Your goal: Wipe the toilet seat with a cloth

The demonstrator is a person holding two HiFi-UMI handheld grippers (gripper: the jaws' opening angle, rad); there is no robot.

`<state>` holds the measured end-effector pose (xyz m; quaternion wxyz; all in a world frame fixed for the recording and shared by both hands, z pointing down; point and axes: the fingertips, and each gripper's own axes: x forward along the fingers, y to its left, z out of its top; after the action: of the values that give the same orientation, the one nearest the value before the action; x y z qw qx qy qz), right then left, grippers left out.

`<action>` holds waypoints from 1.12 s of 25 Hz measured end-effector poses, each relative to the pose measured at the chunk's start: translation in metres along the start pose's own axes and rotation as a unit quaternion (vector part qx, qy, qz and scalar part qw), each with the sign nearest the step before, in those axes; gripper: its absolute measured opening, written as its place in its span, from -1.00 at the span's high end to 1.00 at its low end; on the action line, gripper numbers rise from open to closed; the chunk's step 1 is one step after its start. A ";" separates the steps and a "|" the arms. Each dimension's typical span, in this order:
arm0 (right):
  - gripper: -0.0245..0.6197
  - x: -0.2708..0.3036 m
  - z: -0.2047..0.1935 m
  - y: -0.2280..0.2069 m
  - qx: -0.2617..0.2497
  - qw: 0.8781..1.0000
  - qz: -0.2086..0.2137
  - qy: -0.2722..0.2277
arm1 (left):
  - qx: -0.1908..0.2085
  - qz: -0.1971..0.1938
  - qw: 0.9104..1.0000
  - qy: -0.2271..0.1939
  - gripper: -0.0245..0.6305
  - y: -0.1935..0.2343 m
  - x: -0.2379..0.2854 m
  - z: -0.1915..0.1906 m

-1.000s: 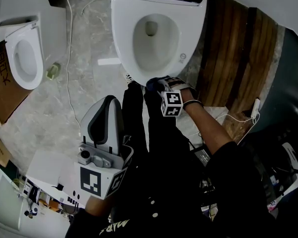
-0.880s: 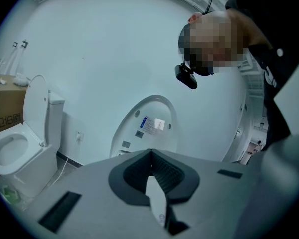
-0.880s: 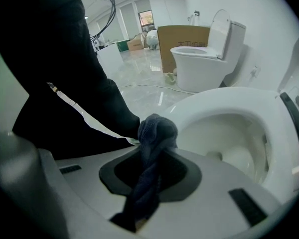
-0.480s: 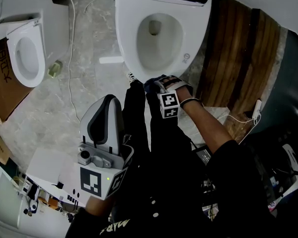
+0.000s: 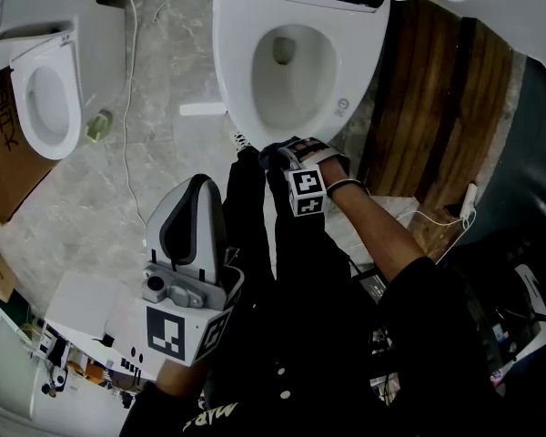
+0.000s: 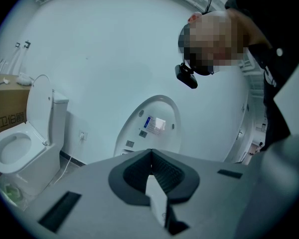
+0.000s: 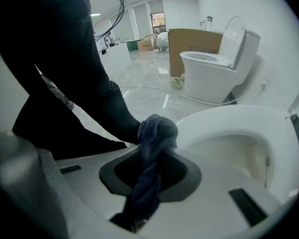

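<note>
The white toilet (image 5: 296,7) stands at the top of the head view, its seat (image 5: 239,107) down and its lid up. My right gripper (image 5: 275,157) is at the seat's front rim, shut on a dark blue cloth (image 5: 282,152). In the right gripper view the bunched cloth (image 7: 157,131) sticks out past the right gripper (image 7: 157,151) and rests against the seat's rim (image 7: 224,121). My left gripper (image 5: 200,184) is held low at the left, away from the toilet. In its own view the left gripper (image 6: 152,156) is shut with nothing in it.
A second toilet (image 5: 45,107) and a cardboard box (image 5: 2,157) stand at the left. A white cable (image 5: 126,107) runs over the marble floor, near a small green object (image 5: 97,128). A wooden panel (image 5: 437,98) lies right of the toilet. My dark trouser legs (image 5: 255,235) are beneath the seat's front.
My right gripper with the cloth has shifted slightly left along the seat's front rim. The left gripper has stayed put.
</note>
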<state>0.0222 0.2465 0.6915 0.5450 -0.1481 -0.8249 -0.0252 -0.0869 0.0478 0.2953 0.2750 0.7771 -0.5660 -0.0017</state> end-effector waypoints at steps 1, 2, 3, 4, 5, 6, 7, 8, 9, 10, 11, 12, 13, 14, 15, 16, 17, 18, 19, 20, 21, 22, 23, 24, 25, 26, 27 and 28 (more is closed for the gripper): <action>0.66 0.000 0.001 0.000 0.007 1.000 0.000 -0.003 | -0.001 0.000 1.000 0.002 0.90 0.000 0.000 -0.001; 0.66 0.000 0.002 -0.001 0.015 1.000 0.000 -0.005 | -0.001 0.000 1.000 0.003 0.90 0.000 -0.001 -0.002; 0.66 0.001 0.003 -0.002 0.023 1.000 0.000 -0.008 | -0.001 0.000 1.000 0.004 0.90 0.001 -0.001 -0.002; 0.66 0.001 0.005 -0.004 0.032 0.999 0.000 -0.011 | 0.000 0.000 1.000 0.005 0.90 0.002 -0.001 -0.002; 0.66 0.002 0.006 -0.006 0.039 0.999 0.000 -0.013 | 0.000 0.000 1.000 0.004 0.90 0.003 -0.001 -0.002; 0.66 0.002 0.008 -0.007 0.044 0.999 -0.001 -0.015 | 0.000 0.001 1.000 0.004 0.90 0.003 -0.001 -0.002; 0.66 0.002 0.009 -0.009 0.048 0.999 -0.001 -0.017 | -0.001 0.002 1.000 0.004 0.90 0.004 0.000 -0.002; 0.66 0.002 0.010 -0.011 0.051 0.999 -0.001 -0.019 | -0.001 0.002 1.000 0.002 0.90 0.004 0.001 -0.001; 0.66 0.003 0.012 -0.013 0.052 0.998 0.000 -0.020 | -0.001 0.002 1.000 0.001 0.90 0.004 0.002 0.000; 0.66 0.003 0.013 -0.015 0.053 0.998 0.000 -0.021 | -0.002 0.002 1.000 -0.001 0.90 0.005 0.003 0.001; 0.66 0.004 0.015 -0.017 0.054 0.998 0.001 -0.022 | -0.004 0.002 1.000 -0.002 0.90 0.005 0.003 0.002; 0.66 0.004 0.017 -0.019 0.055 0.998 0.000 -0.023 | -0.005 0.002 1.000 -0.001 0.90 0.005 0.004 0.001; 0.66 0.005 0.020 -0.022 0.058 0.998 -0.002 -0.026 | -0.006 0.003 1.000 0.002 0.90 0.006 0.003 0.000; 0.66 0.006 0.022 -0.025 0.062 0.998 -0.004 -0.028 | -0.007 0.005 1.000 0.005 0.90 0.007 0.002 -0.002; 0.66 0.006 0.024 -0.028 0.067 0.997 -0.006 -0.031 | -0.010 0.009 1.000 0.008 0.90 0.009 0.003 -0.002; 0.66 0.006 0.026 -0.032 0.073 0.997 -0.009 -0.034 | -0.013 0.011 1.000 0.009 0.90 0.010 0.003 -0.002; 0.66 0.007 0.028 -0.036 0.077 0.996 -0.011 -0.035 | -0.013 0.011 1.000 0.008 0.90 0.010 0.004 -0.001; 0.66 0.007 0.031 -0.040 0.080 0.996 -0.013 -0.037 | -0.011 0.009 1.000 0.005 0.90 0.010 0.005 0.000; 0.66 0.008 0.033 -0.044 0.082 0.996 -0.015 -0.038 | -0.011 0.008 1.000 0.002 0.90 0.011 0.006 0.001; 0.66 0.009 0.035 -0.047 0.083 0.996 -0.016 -0.038 | -0.013 0.009 1.000 0.000 0.90 0.011 0.006 0.003; 0.66 0.009 0.037 -0.050 0.082 0.996 -0.017 -0.038 | -0.015 0.010 1.000 0.000 0.90 0.013 0.007 0.003; 0.66 0.010 0.039 -0.052 0.082 0.996 -0.018 -0.039 | -0.014 0.010 1.000 0.001 0.90 0.014 0.006 0.003; 0.66 0.010 0.040 -0.055 0.083 0.996 -0.019 -0.040 | -0.013 0.010 1.000 0.002 0.90 0.015 0.006 0.003; 0.66 0.010 0.041 -0.057 0.085 0.995 -0.019 -0.042 | -0.013 0.009 1.000 0.004 0.90 0.016 0.006 0.002; 0.66 0.010 0.042 -0.058 0.089 0.995 -0.019 -0.044 | -0.014 0.008 1.000 0.005 0.90 0.017 0.006 0.002; 0.66 0.010 0.042 -0.060 0.091 0.995 -0.018 -0.046 | -0.014 0.008 1.000 0.006 0.90 0.018 0.006 0.001; 0.66 0.010 0.043 -0.061 0.092 0.994 -0.018 -0.047 | -0.012 0.008 1.000 0.008 0.90 0.019 0.005 0.000; 0.66 0.009 0.043 -0.062 0.092 0.994 -0.017 -0.048 | -0.011 0.009 1.000 0.008 0.90 0.020 0.006 0.000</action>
<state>-0.0365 0.1979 0.6898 0.5155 -0.0838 -0.8514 0.0487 -0.1022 0.0384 0.3052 0.2879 0.7690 -0.5708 0.0006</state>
